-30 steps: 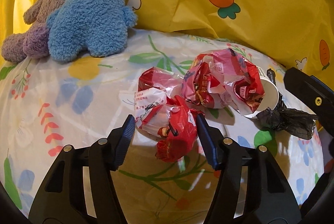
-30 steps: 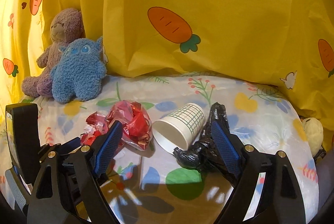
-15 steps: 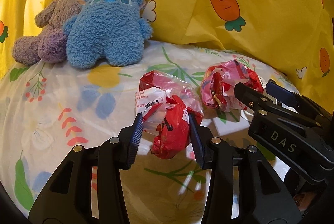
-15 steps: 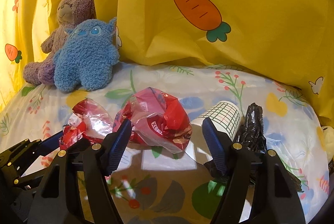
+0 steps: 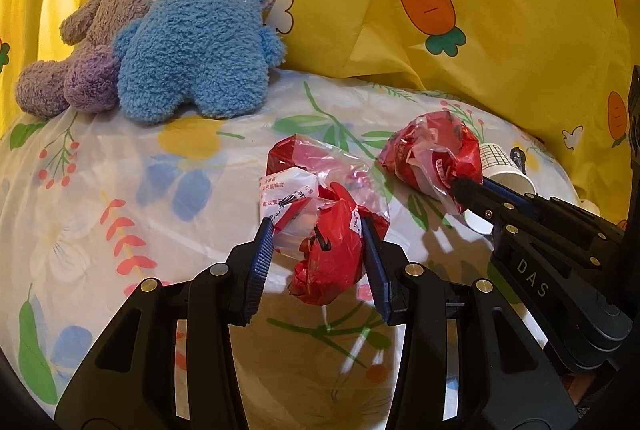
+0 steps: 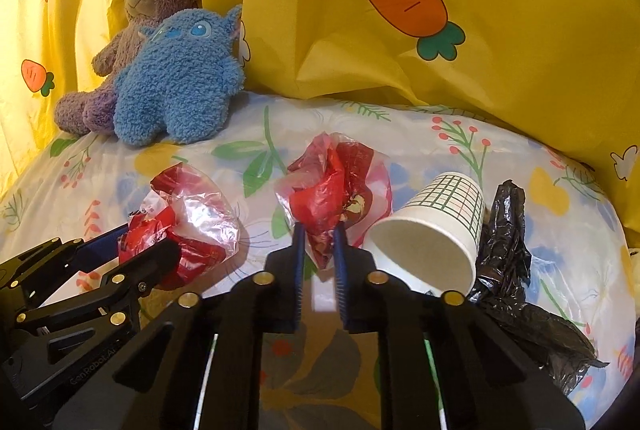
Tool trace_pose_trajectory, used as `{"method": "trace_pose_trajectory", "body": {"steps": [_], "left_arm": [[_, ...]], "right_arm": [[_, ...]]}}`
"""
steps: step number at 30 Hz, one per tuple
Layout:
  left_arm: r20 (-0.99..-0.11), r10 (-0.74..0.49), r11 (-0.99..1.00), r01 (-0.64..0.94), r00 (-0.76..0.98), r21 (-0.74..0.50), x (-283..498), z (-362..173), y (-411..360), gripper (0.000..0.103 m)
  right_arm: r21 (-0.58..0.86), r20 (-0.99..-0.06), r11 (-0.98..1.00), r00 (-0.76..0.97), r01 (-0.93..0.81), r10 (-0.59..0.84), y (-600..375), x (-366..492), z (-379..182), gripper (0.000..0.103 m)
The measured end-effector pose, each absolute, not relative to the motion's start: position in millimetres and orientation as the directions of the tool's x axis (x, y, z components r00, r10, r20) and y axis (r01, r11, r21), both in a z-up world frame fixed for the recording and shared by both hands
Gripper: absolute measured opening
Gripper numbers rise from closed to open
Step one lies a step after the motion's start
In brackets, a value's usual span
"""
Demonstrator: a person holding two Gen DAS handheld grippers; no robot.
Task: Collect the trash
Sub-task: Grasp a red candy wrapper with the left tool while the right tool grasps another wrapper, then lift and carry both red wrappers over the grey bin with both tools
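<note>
Two crumpled red-and-clear plastic wrappers lie on a floral sheet. My left gripper (image 5: 318, 230) is shut on the near-left wrapper (image 5: 320, 218), which also shows in the right wrist view (image 6: 188, 222). My right gripper (image 6: 318, 234) is shut on the lower edge of the second wrapper (image 6: 336, 185), also in the left wrist view (image 5: 434, 157). A white paper cup with a green grid (image 6: 436, 226) lies on its side right of it. A crumpled black plastic bag (image 6: 508, 262) lies beside the cup.
A blue plush monster (image 5: 196, 49) and a purple teddy bear (image 5: 120, 13) sit at the back left. A yellow carrot-print cloth (image 6: 440, 9) hangs behind. The floral sheet (image 5: 100, 197) covers a rounded, soft surface.
Both grippers have closed on their wrappers. The right gripper moved left from the cup and black bag to the second wrapper and clamped its lower edge.
</note>
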State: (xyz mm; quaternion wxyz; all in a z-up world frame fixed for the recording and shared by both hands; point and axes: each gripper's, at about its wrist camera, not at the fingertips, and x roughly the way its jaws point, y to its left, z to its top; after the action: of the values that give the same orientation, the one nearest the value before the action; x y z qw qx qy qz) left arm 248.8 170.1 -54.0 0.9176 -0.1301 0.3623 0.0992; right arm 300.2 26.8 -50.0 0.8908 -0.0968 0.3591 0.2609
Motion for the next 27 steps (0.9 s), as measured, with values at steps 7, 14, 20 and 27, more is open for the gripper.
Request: {"method": "trace_pose_trajectory", "body": {"steps": [7,14,20,27], "left_arm": [[-0.68,0.066,0.954,-0.246,0.731,-0.171,247,-50,162,0.043],[-0.654,0.051,0.961,-0.215,0.754,-0.173,237,-37,149,0.043],[-0.625,0.034,0.968,-0.182,0.78,-0.175,221,-22,134,0.043],[-0.587,-0.001,0.979,-0.12,0.81,-0.167,201,-4,104,0.043]], "right_arm": [[0.03,-0.663,0.849,0.625,-0.527,0.412,10,286,-37,0.008],[0.052,-0.622,0.851,0.65,-0.522,0.437,-9,261,-15,0.008],[0.057,-0.577,0.854,0.681,-0.517,0.451,-30,231,6,0.008],[0.067,-0.54,0.866,0.712,-0.496,0.449,-60,198,26,0.008]]}}
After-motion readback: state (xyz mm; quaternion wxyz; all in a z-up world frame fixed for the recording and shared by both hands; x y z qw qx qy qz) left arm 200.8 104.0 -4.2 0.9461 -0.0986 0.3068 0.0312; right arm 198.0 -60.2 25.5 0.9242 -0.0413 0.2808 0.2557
